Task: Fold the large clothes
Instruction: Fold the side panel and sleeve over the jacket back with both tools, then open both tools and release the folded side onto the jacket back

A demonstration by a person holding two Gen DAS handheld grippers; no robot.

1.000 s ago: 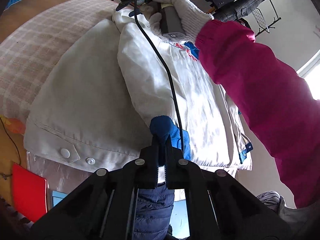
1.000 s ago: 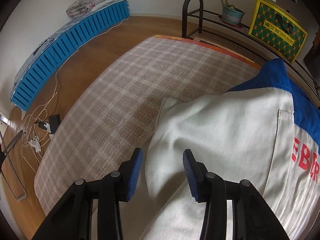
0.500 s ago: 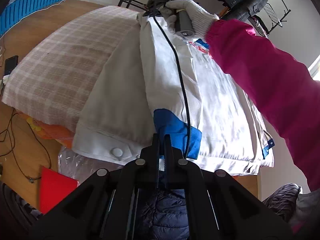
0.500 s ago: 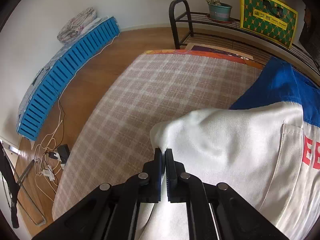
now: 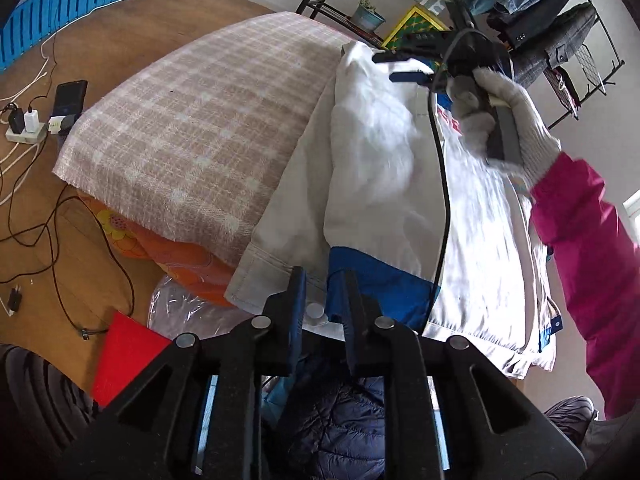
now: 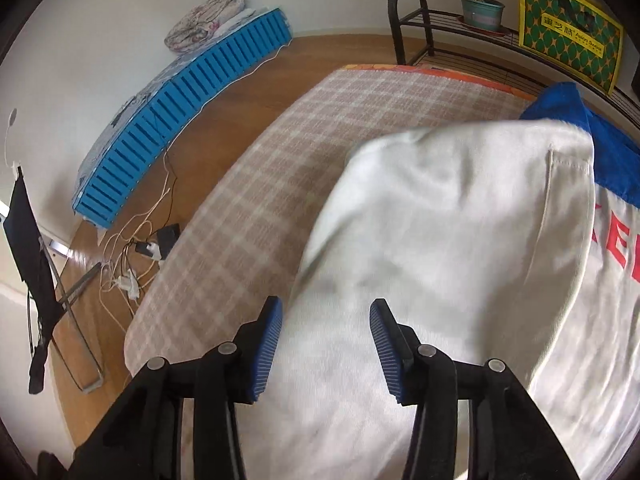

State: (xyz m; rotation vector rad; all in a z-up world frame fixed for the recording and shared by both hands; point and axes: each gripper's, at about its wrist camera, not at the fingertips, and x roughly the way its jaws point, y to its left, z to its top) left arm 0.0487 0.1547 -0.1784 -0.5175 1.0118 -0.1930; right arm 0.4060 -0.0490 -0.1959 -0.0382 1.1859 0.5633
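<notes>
A white jacket with blue panels and red letters lies on a checked blanket. Its sleeve is folded along the body, with the blue cuff at the near hem. My left gripper is at that hem with its jaws opening; the cuff's edge sits in the gap and the pads do not press it. My right gripper, held by a gloved hand, hovers over the sleeve's shoulder end. Its jaws are opening over blurred white cloth and hold nothing.
An orange flowered quilt shows under the blanket. A dark blue puffer jacket, a clear plastic bag and a red sheet lie below me. Cables and a power strip cross the floor. A black rack stands behind.
Half a second ago both grippers were shut, the left on the blue cuff, the right on the white fold. Both have let go, and the sleeve now rests along the jacket.
</notes>
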